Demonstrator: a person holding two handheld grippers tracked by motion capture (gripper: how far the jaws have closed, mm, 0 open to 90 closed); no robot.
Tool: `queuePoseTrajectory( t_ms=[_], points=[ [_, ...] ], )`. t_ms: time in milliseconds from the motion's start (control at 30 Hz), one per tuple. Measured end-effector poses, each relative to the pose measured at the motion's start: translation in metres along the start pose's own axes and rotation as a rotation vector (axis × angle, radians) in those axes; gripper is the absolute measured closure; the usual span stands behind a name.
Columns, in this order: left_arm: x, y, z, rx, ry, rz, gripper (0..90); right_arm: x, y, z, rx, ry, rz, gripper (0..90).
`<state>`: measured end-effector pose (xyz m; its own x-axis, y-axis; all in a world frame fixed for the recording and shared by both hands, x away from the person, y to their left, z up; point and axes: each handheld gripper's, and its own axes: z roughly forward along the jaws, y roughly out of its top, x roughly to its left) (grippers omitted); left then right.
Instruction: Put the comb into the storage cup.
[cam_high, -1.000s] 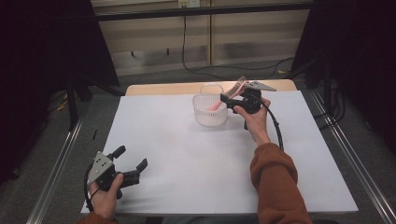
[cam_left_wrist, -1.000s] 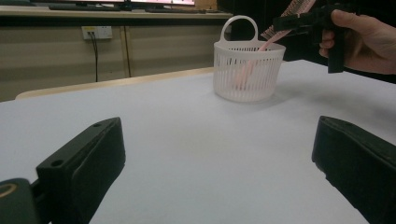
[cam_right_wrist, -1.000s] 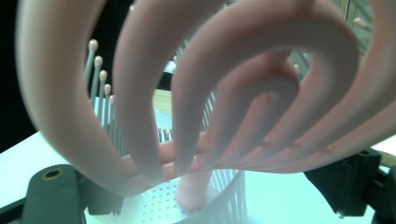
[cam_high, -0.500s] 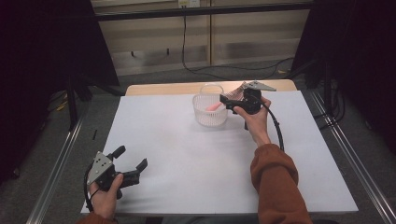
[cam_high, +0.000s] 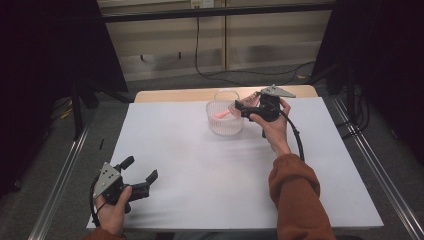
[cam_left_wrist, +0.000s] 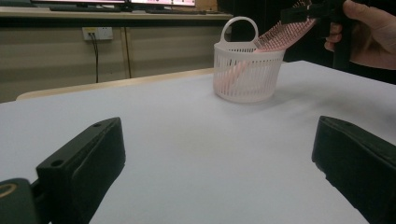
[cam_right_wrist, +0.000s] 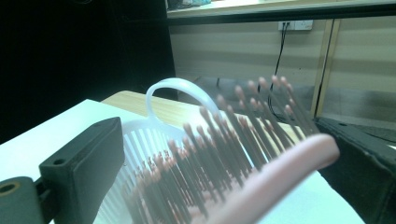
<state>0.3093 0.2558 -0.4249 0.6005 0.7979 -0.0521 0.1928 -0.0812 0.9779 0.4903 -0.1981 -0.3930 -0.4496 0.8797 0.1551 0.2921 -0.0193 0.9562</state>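
R gripper (cam_high: 241, 107) sits at the far side of the table (cam_high: 210, 165), right above the rim of the white basket (cam_high: 225, 122). Its jaws have just been opening and now stand wide apart; the pink hairbrush (cam_high: 223, 114) lies btwn them w/ its handle end down inside the basket and its bristle head leaning up over the rim. In the right gripper view the brush head (cam_right_wrist: 243, 158) is blurred, bristles up, w/ a gap to the left jaw; whether the right jaw touches it can't be told. In the left gripper view the brush (cam_left_wrist: 285, 35) slants out of the basket (cam_left_wrist: 245, 70) toward the R gripper (cam_left_wrist: 303, 11).

L gripper (cam_high: 141, 176) rests low at the near-left corner of the table, well apart from the basket, jaws spread, nothing btwn them.

The basket stands upright near the table's far edge, its hoop handle up.
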Motion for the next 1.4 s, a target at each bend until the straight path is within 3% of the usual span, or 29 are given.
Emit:
queuePoseTrajectory(
  t_ms=[567,1400],
  points=[
    [0.001,-0.001,0.0,0.003,0.012,-0.012,2.7,0.005,0.008,-0.009,-0.022,-0.022,-0.048,1.2],
    [0.0,-0.002,0.001,-0.001,0.018,-0.009,2.7,0.011,0.015,-0.037,-0.047,-0.056,-0.066,0.6]
  ],
)
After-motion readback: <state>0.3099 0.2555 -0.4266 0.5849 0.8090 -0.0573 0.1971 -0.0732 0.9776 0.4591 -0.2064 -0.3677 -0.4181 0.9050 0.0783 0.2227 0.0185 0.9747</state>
